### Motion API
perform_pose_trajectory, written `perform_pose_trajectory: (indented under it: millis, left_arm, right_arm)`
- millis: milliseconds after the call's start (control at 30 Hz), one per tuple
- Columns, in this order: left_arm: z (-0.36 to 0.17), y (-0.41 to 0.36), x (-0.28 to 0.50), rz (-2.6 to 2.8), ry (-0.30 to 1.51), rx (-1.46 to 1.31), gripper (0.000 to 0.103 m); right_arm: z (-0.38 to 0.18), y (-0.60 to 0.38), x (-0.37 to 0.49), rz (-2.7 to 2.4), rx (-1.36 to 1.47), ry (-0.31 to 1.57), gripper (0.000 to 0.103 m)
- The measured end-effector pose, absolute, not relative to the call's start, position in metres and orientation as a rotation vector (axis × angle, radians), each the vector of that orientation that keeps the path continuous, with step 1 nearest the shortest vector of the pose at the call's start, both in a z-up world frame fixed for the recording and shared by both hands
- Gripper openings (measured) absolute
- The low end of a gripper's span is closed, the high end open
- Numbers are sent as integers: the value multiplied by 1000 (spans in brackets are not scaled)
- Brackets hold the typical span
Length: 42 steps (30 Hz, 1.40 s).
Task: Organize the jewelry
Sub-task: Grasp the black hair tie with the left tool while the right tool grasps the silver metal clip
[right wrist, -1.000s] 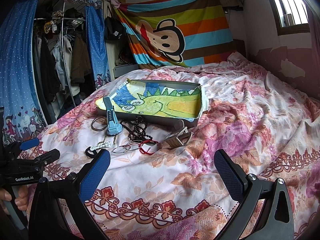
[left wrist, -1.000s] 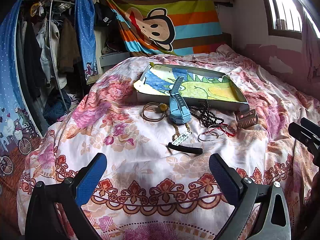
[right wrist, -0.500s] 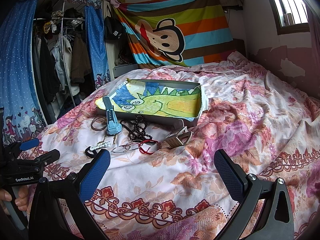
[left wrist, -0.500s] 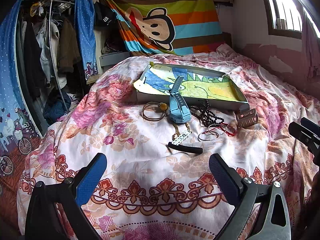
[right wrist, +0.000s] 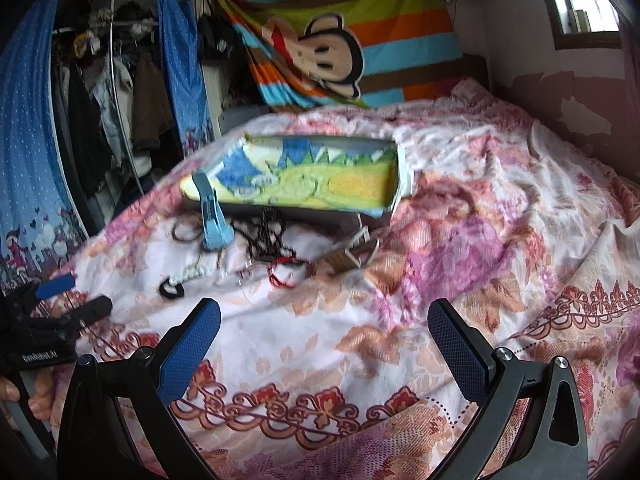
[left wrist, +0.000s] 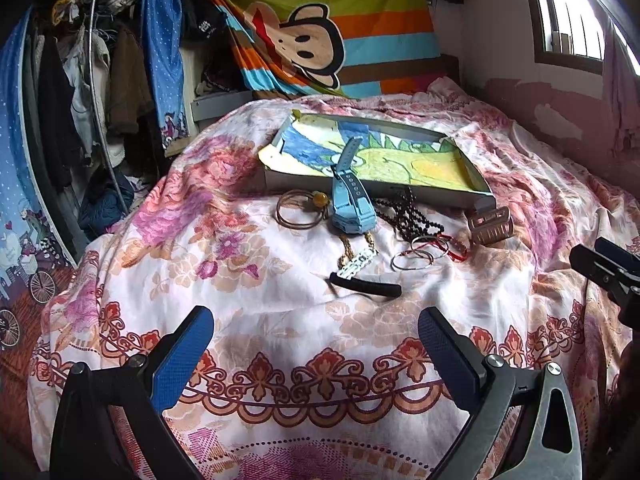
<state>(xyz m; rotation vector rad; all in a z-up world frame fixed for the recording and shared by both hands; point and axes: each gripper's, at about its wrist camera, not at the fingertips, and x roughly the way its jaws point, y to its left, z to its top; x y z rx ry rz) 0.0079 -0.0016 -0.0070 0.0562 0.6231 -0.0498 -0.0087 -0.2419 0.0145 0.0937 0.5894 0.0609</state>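
Observation:
Jewelry lies on the floral bedspread in front of a shallow tray (left wrist: 478, 178) lined with a green and blue drawing. A blue watch (left wrist: 351, 196) leans over the tray's front rim. Beside it lie brown hair ties (left wrist: 298, 212), a black bead necklace (left wrist: 408, 216), thin bangles and a red cord (left wrist: 424, 254), a copper hair claw (left wrist: 490, 226), a gold chain with a white clip (left wrist: 356, 258) and a black band (left wrist: 366, 286). My left gripper (left wrist: 316, 350) is open and empty, short of the black band. My right gripper (right wrist: 324, 348) is open and empty, short of the red cord (right wrist: 286, 270).
A clothes rack with hanging garments (left wrist: 80, 92) and a blue curtain stand left of the bed. A striped monkey blanket (left wrist: 320, 40) hangs behind. A wall with a window (left wrist: 572, 12) runs along the right. The bedspread (right wrist: 500, 240) stretches to the right of the tray (right wrist: 304, 210).
The right gripper has swung and moved closer toward the jewelry, and its view is blurred. The left gripper has hardly moved. Both stay open.

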Motion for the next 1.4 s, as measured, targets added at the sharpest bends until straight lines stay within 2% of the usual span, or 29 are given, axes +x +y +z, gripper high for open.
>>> perform_pose_trajectory:
  millis: [167, 400, 467, 533, 600, 800, 867, 933, 1067, 1100, 1267, 1400]
  left_arm:
    - [-2, 7, 15, -102, 658, 14, 103]
    - [-1, 11, 46, -274, 727, -21, 102]
    - [-6, 7, 61, -311, 764, -26, 96]
    - [-12, 4, 73, -336, 812, -44, 80]
    - [-20, 4, 83, -352, 863, -90, 69]
    - [-42, 16, 102, -365, 972, -269, 46]
    - [-47, 19, 106, -356, 994, -310, 37]
    - [-54, 21, 109, -352, 1026, -343, 22]
    - [-59, 17, 110, -343, 1050, -337, 14]
    - [-59, 16, 111, -341, 1052, -330, 8]
    - [-60, 15, 109, -340, 1061, -322, 5]
    - [-57, 12, 108, -354, 1051, -318, 4]
  right_arm:
    - [12, -248, 4, 76, 67, 675, 102]
    - [16, -262, 31, 117, 25, 699, 102]
    - [15, -264, 40, 121, 35, 711, 102]
    - [12, -266, 51, 137, 49, 722, 101]
    - [9, -265, 60, 148, 53, 728, 101]
    - [1, -253, 94, 166, 14, 748, 88]
    - [-4, -250, 105, 161, -1, 768, 84]
    - [-9, -249, 115, 153, -5, 794, 82]
    - [-21, -251, 131, 149, 24, 843, 77]
    - [-24, -251, 135, 151, 41, 853, 76]
    - [-28, -252, 137, 157, 62, 844, 48]
    - [-28, -249, 134, 177, 57, 826, 44]
